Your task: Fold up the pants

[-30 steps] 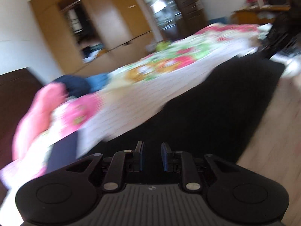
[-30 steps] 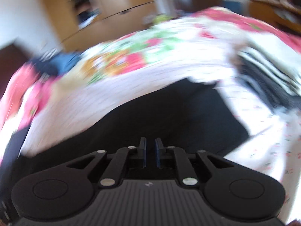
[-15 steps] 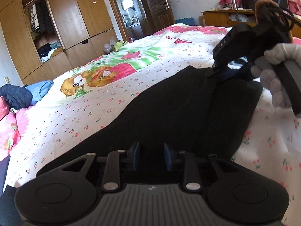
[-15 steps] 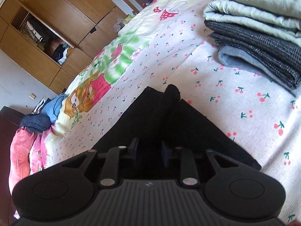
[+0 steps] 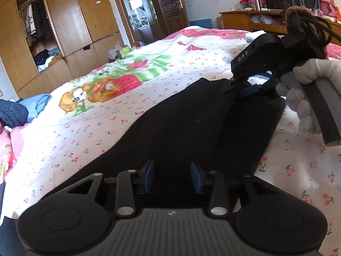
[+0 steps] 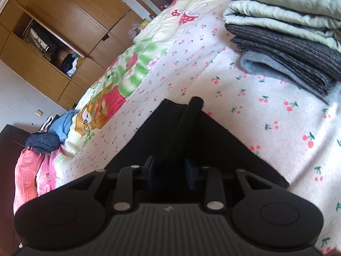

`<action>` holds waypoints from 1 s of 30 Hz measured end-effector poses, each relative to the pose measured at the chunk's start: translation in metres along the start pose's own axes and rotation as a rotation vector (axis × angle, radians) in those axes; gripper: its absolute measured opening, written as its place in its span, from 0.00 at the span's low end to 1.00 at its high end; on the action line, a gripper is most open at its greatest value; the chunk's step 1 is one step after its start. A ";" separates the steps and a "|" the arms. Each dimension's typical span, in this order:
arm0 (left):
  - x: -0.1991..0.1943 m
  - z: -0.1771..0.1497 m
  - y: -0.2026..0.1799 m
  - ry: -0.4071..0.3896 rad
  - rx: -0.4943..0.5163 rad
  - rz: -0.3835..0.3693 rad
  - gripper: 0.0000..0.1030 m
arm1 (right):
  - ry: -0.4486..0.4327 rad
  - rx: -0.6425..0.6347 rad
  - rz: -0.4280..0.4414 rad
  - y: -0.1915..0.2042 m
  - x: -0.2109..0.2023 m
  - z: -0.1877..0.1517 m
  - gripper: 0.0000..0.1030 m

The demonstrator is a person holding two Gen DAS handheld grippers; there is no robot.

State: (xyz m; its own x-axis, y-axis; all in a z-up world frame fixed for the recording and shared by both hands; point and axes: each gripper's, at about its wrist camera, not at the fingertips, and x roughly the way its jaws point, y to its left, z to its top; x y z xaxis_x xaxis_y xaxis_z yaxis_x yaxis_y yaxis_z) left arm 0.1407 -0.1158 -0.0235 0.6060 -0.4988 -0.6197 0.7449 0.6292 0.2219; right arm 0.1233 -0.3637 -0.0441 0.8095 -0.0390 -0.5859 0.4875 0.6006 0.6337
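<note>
Two handheld grippers work over a pair of black pants (image 5: 181, 119) lying folded lengthwise on a bed with a cherry-print sheet (image 5: 85, 136).

At one end of the pants, the left gripper (image 5: 172, 178) points down over the dark fabric. Its jaws are opening, with a clear gap between the blue pads (image 5: 150, 176), which stand apart from the cloth beneath them.

At the far end of the pants, the right gripper (image 6: 170, 171) is held by a hand in a white glove (image 5: 307, 93). Its jaws are opening too. A raised ridge of the pants' fabric (image 6: 183, 128) runs up between its pads; whether they touch it cannot be told, though a gap shows on each side.

Beyond the pants, near the right gripper, sits a stack of folded clothes (image 6: 283, 32): pale green on top, dark grey knit below, lighter grey at the bottom. A cartoon print (image 5: 100, 87) in orange, pink and green covers the sheet past the pants. Behind the bed stands a wooden wardrobe (image 5: 64, 25) with one compartment open, and a doorway (image 5: 140, 12) beside it.
</note>
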 end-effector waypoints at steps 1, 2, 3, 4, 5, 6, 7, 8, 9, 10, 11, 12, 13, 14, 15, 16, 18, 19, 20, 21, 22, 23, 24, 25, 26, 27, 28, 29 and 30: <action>0.001 0.000 -0.002 0.003 0.000 -0.006 0.50 | -0.001 0.004 0.006 -0.002 -0.002 -0.001 0.31; 0.001 0.000 -0.004 0.004 0.003 -0.008 0.50 | -0.001 0.009 0.007 -0.003 -0.004 -0.002 0.31; 0.002 0.000 -0.007 0.006 0.012 -0.011 0.50 | 0.000 0.009 0.008 -0.003 -0.006 -0.002 0.31; 0.003 0.000 -0.009 0.010 0.022 -0.013 0.50 | 0.004 0.008 0.010 -0.003 -0.009 -0.003 0.31; 0.003 -0.001 -0.012 0.016 0.031 -0.015 0.50 | 0.007 0.000 0.012 -0.002 -0.011 -0.003 0.31; 0.005 -0.002 -0.014 0.022 0.038 -0.013 0.50 | 0.009 -0.011 0.015 -0.002 -0.014 -0.004 0.31; 0.007 -0.003 -0.014 0.024 0.042 -0.009 0.50 | 0.011 -0.014 0.017 -0.003 -0.016 -0.004 0.31; 0.008 -0.005 -0.014 0.025 0.044 -0.004 0.50 | 0.014 -0.011 0.022 -0.004 -0.018 -0.004 0.31; 0.010 -0.007 -0.013 0.028 0.041 -0.001 0.50 | 0.014 -0.004 0.027 -0.006 -0.020 -0.004 0.32; 0.012 -0.008 -0.012 0.030 0.034 0.000 0.50 | 0.012 0.002 0.026 -0.008 -0.020 -0.004 0.32; 0.012 -0.009 -0.011 0.027 0.024 0.000 0.48 | 0.005 0.007 0.023 -0.010 -0.019 -0.002 0.32; 0.012 -0.009 -0.010 0.024 0.020 0.004 0.45 | 0.001 0.013 0.024 -0.012 -0.017 -0.001 0.32; 0.012 -0.008 -0.010 0.021 0.022 0.010 0.44 | 0.002 0.026 0.025 -0.014 -0.014 0.001 0.32; 0.013 -0.007 -0.010 0.019 0.024 0.012 0.42 | 0.004 0.043 0.034 -0.015 -0.010 0.004 0.32; 0.013 -0.007 -0.010 0.018 0.025 0.013 0.41 | 0.007 0.059 0.046 -0.015 -0.007 0.005 0.32; 0.014 -0.007 -0.009 0.019 0.026 0.011 0.41 | 0.009 0.069 0.054 -0.014 -0.003 0.007 0.32; 0.015 -0.007 -0.010 0.021 0.031 0.012 0.41 | 0.012 0.069 0.052 -0.009 0.006 0.010 0.33; 0.016 -0.007 -0.010 0.021 0.034 0.014 0.41 | 0.012 0.064 0.041 -0.006 0.012 0.011 0.33; 0.016 -0.007 -0.010 0.021 0.036 0.016 0.40 | 0.005 0.052 0.030 -0.004 0.016 0.011 0.29; 0.016 -0.006 -0.010 0.022 0.035 0.018 0.38 | 0.002 0.039 0.017 -0.002 0.019 0.011 0.23; 0.016 -0.005 -0.009 0.020 0.033 0.022 0.35 | 0.002 0.037 0.002 -0.001 0.020 0.012 0.09; 0.015 -0.004 -0.008 0.019 0.028 0.022 0.32 | 0.008 0.042 0.001 0.000 0.018 0.014 0.08; 0.013 -0.004 -0.006 0.015 0.022 0.018 0.30 | 0.001 0.049 0.026 0.000 0.012 0.016 0.07; 0.010 -0.002 -0.004 0.004 0.015 0.018 0.28 | -0.011 0.050 0.056 0.001 0.002 0.018 0.07; 0.005 -0.001 -0.002 -0.011 0.012 0.024 0.28 | -0.024 0.048 0.092 0.003 -0.010 0.020 0.06; -0.001 0.001 -0.001 -0.028 0.011 0.034 0.27 | -0.040 0.039 0.129 0.007 -0.023 0.021 0.05; -0.008 0.003 0.001 -0.043 0.011 0.040 0.27 | -0.056 0.022 0.162 0.011 -0.037 0.022 0.05; -0.014 0.005 0.003 -0.054 0.008 0.041 0.27 | -0.068 0.007 0.188 0.016 -0.050 0.022 0.05; -0.021 0.007 0.005 -0.063 0.007 0.041 0.27 | -0.079 -0.007 0.208 0.020 -0.061 0.022 0.05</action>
State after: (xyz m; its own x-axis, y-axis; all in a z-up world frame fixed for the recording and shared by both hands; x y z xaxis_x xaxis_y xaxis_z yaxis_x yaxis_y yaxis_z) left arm 0.1336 -0.1066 -0.0043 0.6524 -0.5094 -0.5611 0.7206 0.6462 0.2513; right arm 0.0904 -0.3668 0.0153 0.9157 0.0244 -0.4012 0.3050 0.6081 0.7330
